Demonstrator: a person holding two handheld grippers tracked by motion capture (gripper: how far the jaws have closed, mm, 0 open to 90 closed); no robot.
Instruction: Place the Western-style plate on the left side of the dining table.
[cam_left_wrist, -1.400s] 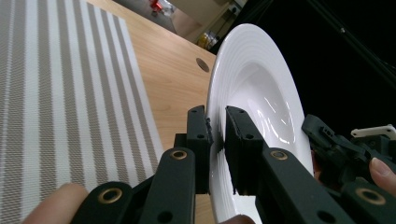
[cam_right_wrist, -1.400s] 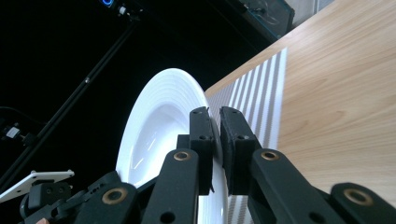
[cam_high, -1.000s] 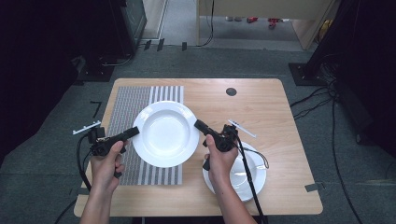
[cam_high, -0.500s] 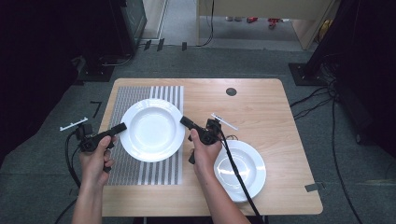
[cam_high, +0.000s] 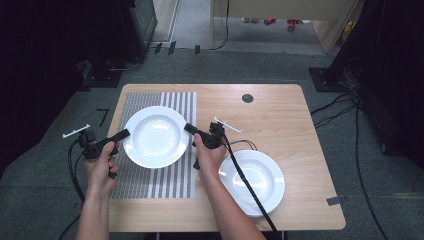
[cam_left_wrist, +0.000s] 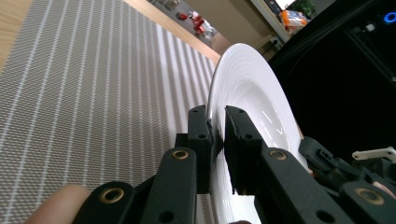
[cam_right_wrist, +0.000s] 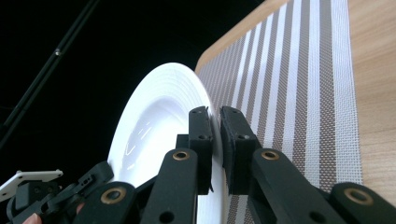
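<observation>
the left gripper (cam_high: 121, 134) has its jaws closed down to a thin slit on the left rim of the round white deep-welled ceramic plate (cam_high: 156, 136); in the left gripper view the rim edge runs straight up between the two black jaws (cam_left_wrist: 216, 140), with the striped grey-and-white woven placemat (cam_left_wrist: 84, 102) spread out to the left of them. the plate spans between the two pairs of jaws, over the placemat; whether it is lifted clear or just resting cannot be told from above, though both gripper views suggest it is tilted up off the weave.

the right gripper (cam_high: 191, 129) pinches the opposite rim the same way, jaws nearly together with the rim between them (cam_right_wrist: 215, 144), the placemat lying to their right.

the risk, as i judge it, is the grip itself: each hold is a narrow bite on a smooth glazed edge. if one hand rises, twists or pulls outward ahead of the other, the rim could slide out and the plate drop onto the light wooden surface (cam_high: 280, 115). a second white deep plate (cam_high: 260, 180) sits behind the right jaws, under the person's right forearm, so a backward sweep or the trailing cable could knock it.
</observation>
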